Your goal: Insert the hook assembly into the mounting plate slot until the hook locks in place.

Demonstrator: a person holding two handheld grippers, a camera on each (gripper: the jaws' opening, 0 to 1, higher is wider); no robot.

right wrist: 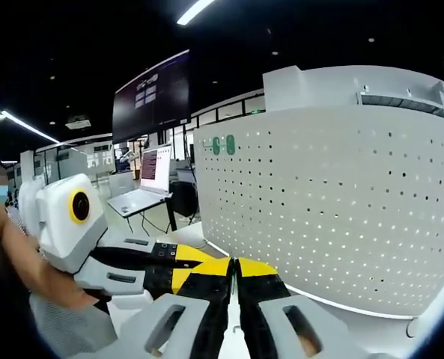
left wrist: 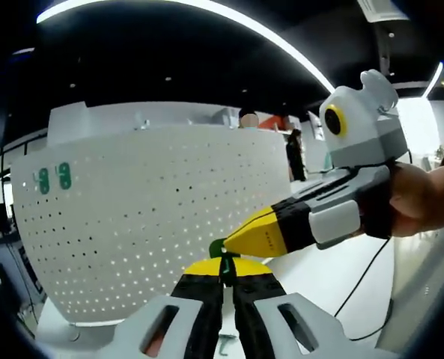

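Observation:
A small green hook (left wrist: pixel 219 248) is pinched between the yellow tips of my left gripper (left wrist: pixel 225 263), which is shut on it. The right gripper (left wrist: pixel 233 241), held by a hand (left wrist: pixel 424 198), comes in from the right with its closed yellow tip touching the hook. Behind stands the white perforated mounting plate (left wrist: pixel 147 224), upright, with two green hooks (left wrist: pixel 53 178) at its upper left. In the right gripper view my right gripper (right wrist: pixel 235 263) is shut, the left gripper (right wrist: pixel 207 263) meets it from the left, and the plate (right wrist: pixel 341 202) rises to the right with green hooks (right wrist: pixel 222 144).
A white table (left wrist: pixel 319 277) carries the plate, with a black cable (left wrist: pixel 364 284) across it. An open laptop (right wrist: pixel 143 187) sits on a desk at the back under a large dark screen (right wrist: pixel 150 93). A person's arm (right wrist: pixel 27 262) is at the left.

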